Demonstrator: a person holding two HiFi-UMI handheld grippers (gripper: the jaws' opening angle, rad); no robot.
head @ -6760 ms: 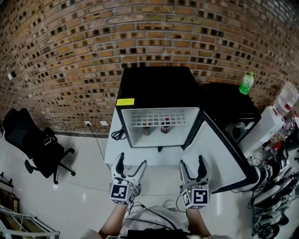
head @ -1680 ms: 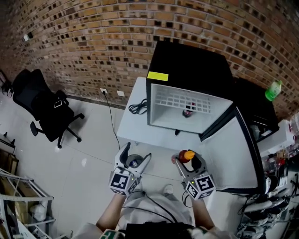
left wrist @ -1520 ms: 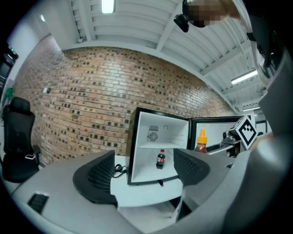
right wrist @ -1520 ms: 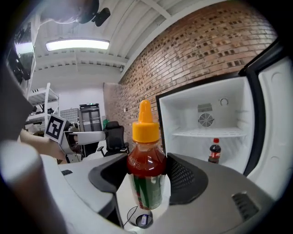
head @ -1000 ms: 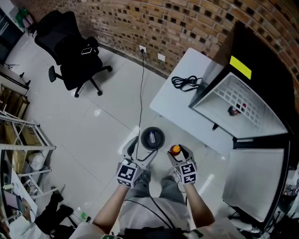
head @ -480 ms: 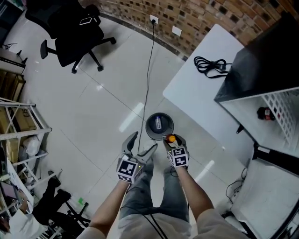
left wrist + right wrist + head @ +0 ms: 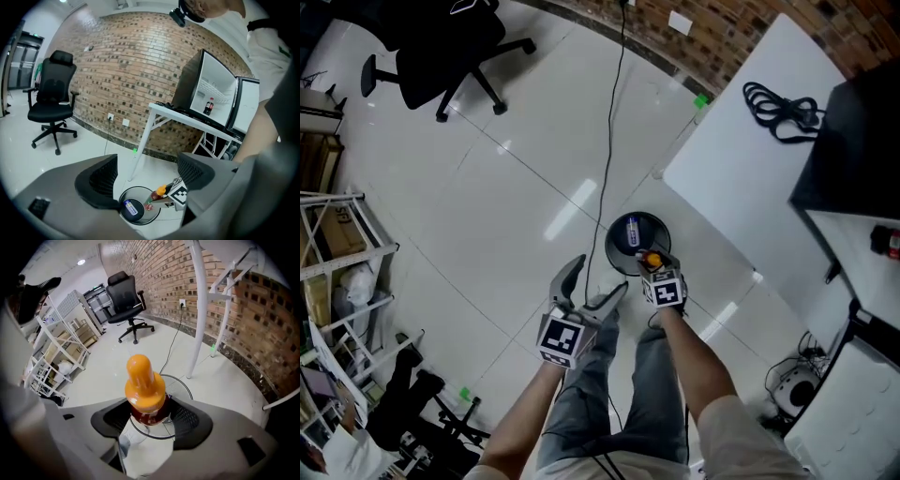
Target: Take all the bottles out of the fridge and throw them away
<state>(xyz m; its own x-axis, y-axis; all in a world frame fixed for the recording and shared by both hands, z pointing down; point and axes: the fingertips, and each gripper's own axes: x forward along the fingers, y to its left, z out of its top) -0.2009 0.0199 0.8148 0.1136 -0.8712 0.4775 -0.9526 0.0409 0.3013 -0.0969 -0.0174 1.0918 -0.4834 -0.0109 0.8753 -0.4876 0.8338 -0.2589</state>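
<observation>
A round black trash bin (image 7: 619,255) stands on the floor beside the white table, with a blue-labelled bottle (image 7: 632,232) lying inside. My right gripper (image 7: 651,266) is shut on a red bottle with an orange cap (image 7: 144,386) and points steeply down over the bin's near rim (image 7: 183,384). Just left of the bin, my left gripper (image 7: 596,281) is open and holds nothing. In the left gripper view the bin (image 7: 123,198), the blue-labelled bottle (image 7: 132,209) and the held bottle (image 7: 156,196) lie past the left gripper (image 7: 147,182). Another bottle (image 7: 208,107) stands in the open fridge (image 7: 225,93).
The white table (image 7: 741,169) with a coiled black cable (image 7: 783,103) is right of the bin, its legs (image 7: 200,310) close by. A cord runs across the floor (image 7: 614,122). An office chair (image 7: 450,37) stands far left and metal shelving (image 7: 337,244) at the left edge.
The view has swung from the fridge down to the floor. Both grippers have come down to the bin, and the right one has carried the orange-capped bottle over its rim.
</observation>
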